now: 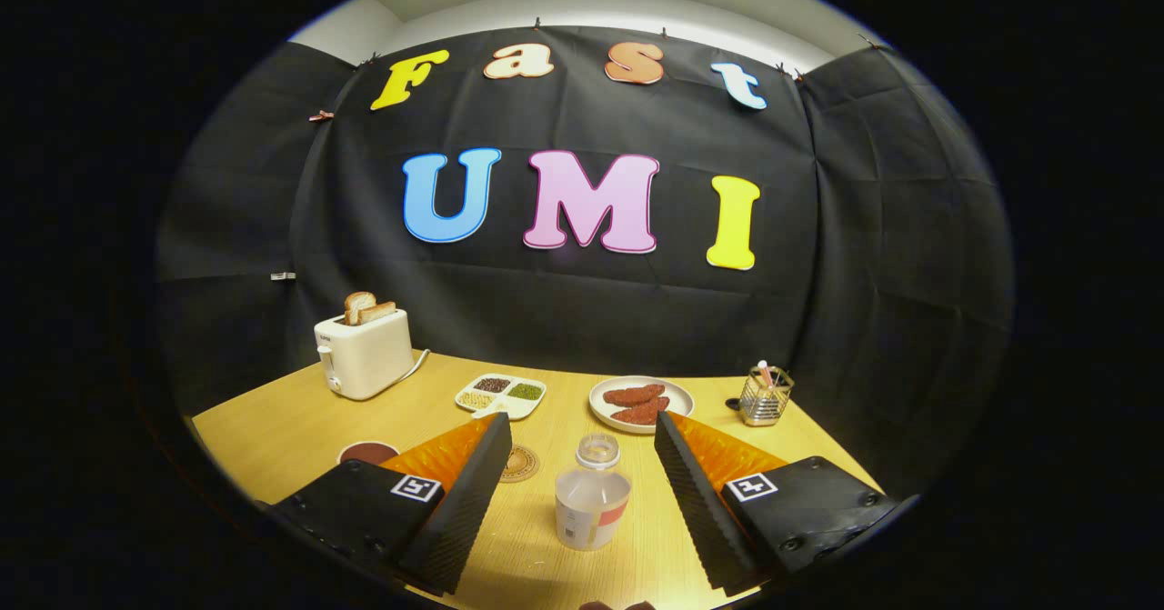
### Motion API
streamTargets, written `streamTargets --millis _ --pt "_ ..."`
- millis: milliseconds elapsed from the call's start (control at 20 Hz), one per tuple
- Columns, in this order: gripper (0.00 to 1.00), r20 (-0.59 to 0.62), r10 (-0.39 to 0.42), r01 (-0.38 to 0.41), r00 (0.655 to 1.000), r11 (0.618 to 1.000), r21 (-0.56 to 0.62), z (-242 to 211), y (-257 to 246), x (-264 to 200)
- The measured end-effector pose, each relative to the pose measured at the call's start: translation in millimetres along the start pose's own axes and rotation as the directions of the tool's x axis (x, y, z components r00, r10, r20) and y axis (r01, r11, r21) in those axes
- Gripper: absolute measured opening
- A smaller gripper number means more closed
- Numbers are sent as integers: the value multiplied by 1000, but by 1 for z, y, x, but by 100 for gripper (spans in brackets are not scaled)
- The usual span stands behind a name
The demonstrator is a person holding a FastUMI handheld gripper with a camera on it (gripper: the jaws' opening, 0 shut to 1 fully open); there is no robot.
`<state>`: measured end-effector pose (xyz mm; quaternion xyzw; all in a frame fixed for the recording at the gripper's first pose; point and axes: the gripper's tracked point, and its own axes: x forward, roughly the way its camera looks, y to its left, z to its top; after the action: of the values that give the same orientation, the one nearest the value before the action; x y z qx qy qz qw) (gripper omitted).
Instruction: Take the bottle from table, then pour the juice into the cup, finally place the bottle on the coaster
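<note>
Gripper view: bottle stands between spread tongs

Gripper view shows a clear plastic bottle (592, 495), uncapped and upright on the light wooden table (273, 433), between the tongs (578, 430), which are released and clear of it. Just beyond the left finger lies a round patterned coaster (520, 464); a dark red cup (367, 452) sits farther left.

Sharp, evenly lit (fisheye-bent edges)

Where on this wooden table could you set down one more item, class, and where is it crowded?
Free patches: bare wood between the white toaster and the dark round cup, and around the clear plastic bottle between the open hand-held gripper fingers. Crowded: the back row, white divided tray, plate of red patties, wire holder.
</note>
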<state>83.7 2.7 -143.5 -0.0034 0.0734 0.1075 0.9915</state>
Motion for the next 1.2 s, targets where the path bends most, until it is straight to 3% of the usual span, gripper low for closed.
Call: streamTargets --millis 600,1200 --pt "97 -72 20 -18 997 999 27 -89 -6 48" --pt "97 -81 -4 8 997 999 42 -125 -3 72"
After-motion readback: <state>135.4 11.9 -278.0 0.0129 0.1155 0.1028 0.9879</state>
